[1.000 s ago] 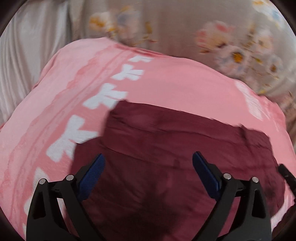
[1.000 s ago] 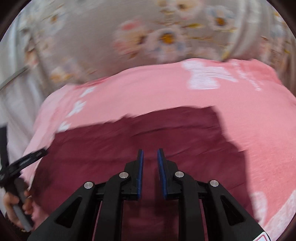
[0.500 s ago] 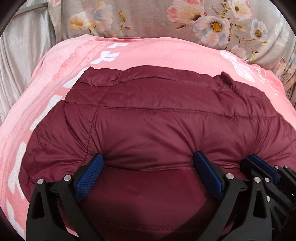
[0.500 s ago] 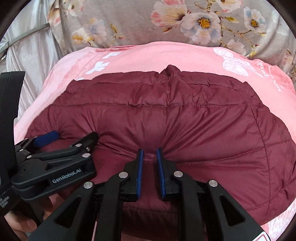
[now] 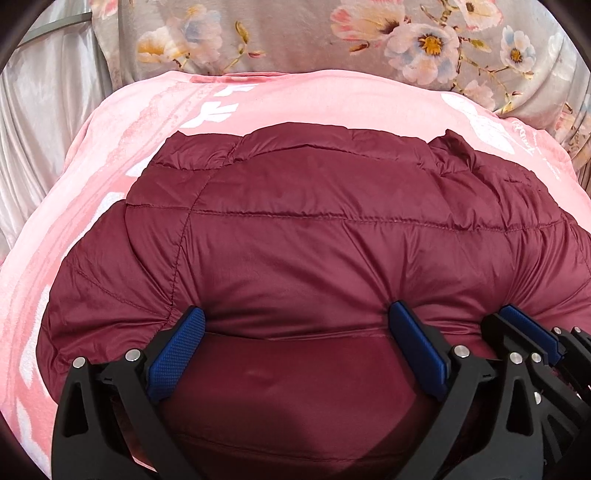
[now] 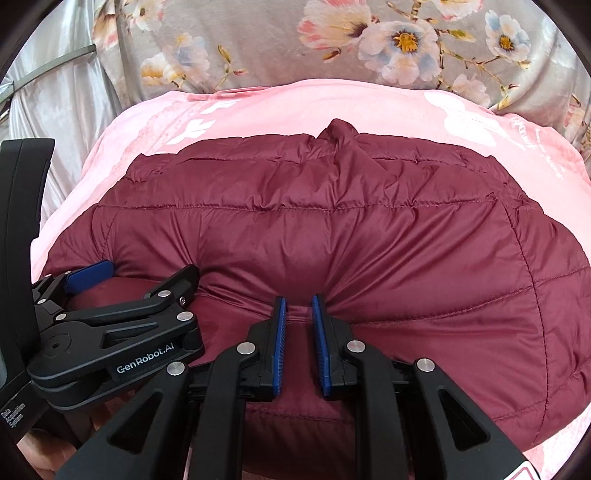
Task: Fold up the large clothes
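A maroon puffer jacket point(image 5: 332, 221) point(image 6: 369, 240) lies folded on a pink blanket point(image 5: 295, 99). Its near folded edge bulges just ahead of both grippers. My left gripper point(image 5: 295, 314) point(image 6: 147, 271) stands wide open, low on the jacket. The smooth lining spans between its blue pads point(image 5: 177, 350), and the quilted layer puckers at both fingertips. Right beside it, my right gripper point(image 6: 298, 301) point(image 5: 517, 317) is shut on a pinch of the jacket's near edge, and the fabric gathers into creases at its pads point(image 6: 280, 332).
The pink blanket point(image 6: 258, 110) with white prints covers the bed around the jacket. Grey floral cloth point(image 5: 295, 33) rises behind it, and silvery fabric point(image 5: 37, 110) hangs at the left. A hand point(image 6: 44, 454) shows at the lower left under the left gripper.
A second ago the jacket was a moving blur. Both grippers came down with it and drew close together, and the jacket now lies settled and still.
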{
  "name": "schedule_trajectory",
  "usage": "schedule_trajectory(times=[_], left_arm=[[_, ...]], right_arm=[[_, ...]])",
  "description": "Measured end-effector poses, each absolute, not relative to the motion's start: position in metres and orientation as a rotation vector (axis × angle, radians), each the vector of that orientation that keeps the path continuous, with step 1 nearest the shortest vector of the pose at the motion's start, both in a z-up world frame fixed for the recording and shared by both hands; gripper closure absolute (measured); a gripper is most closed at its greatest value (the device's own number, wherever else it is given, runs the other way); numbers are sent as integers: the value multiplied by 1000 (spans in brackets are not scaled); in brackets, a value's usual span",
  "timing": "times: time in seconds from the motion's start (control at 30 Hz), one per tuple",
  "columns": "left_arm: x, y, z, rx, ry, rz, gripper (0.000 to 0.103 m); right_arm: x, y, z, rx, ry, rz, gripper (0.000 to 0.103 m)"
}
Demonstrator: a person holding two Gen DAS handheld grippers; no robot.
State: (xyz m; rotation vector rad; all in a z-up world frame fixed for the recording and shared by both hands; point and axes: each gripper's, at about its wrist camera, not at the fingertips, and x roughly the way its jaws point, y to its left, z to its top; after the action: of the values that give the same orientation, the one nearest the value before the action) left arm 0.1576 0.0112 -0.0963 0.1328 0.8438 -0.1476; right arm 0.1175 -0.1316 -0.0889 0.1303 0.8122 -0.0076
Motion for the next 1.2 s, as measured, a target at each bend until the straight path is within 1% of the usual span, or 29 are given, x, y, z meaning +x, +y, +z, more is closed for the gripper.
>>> schedule_trajectory(times=[0.1,0.17,0.3,0.4,0.53,0.6,0.73,0.77,0.8,0.87,0.9,0.93,0.97,1.03,1.07,1.2], left_arm=[[153,18,-90,98,840,-153,5],[141,36,-79,43,837,-146,5],[123,97,-60,-134,845,-133,5],[122,149,-65,-271,889,-54,5],[125,212,-88,-509,937,30,5],[127,217,-88,-534,914,7,5],[144,199,-88,-509,923,-64,5],[149,194,-89,-497,922,-66,7],[152,190,-89,-482,920,-67,9],[157,182,-85,-493,933,-117,43],[158,178,-84,-506,943,-140,50],[159,174,-79,-511,946,-163,64],[158,170,-71,-494,935,-171,75],[153,166,-51,-464,892,-197,82],[149,166,-40,-464,872,-217,84],[136,149,4,-454,799,-317,86]], right_arm=[[113,-128,-83,134,811,-28,84],[103,-126,-74,199,795,9,83],[88,-113,-62,211,777,62,83],[81,-101,-63,196,787,90,83],[81,-97,-74,170,797,82,83],[82,-97,-78,164,800,81,83],[81,-94,-84,136,787,74,83],[81,-93,-85,133,786,72,83],[81,-93,-85,133,786,72,83],[81,-94,-86,142,787,80,83],[81,-96,-86,150,787,85,83],[80,-98,-84,164,787,91,83],[76,-101,-80,187,785,91,83],[65,-110,-71,249,770,90,83],[58,-113,-68,261,765,91,85],[48,-119,-75,255,795,86,88]])
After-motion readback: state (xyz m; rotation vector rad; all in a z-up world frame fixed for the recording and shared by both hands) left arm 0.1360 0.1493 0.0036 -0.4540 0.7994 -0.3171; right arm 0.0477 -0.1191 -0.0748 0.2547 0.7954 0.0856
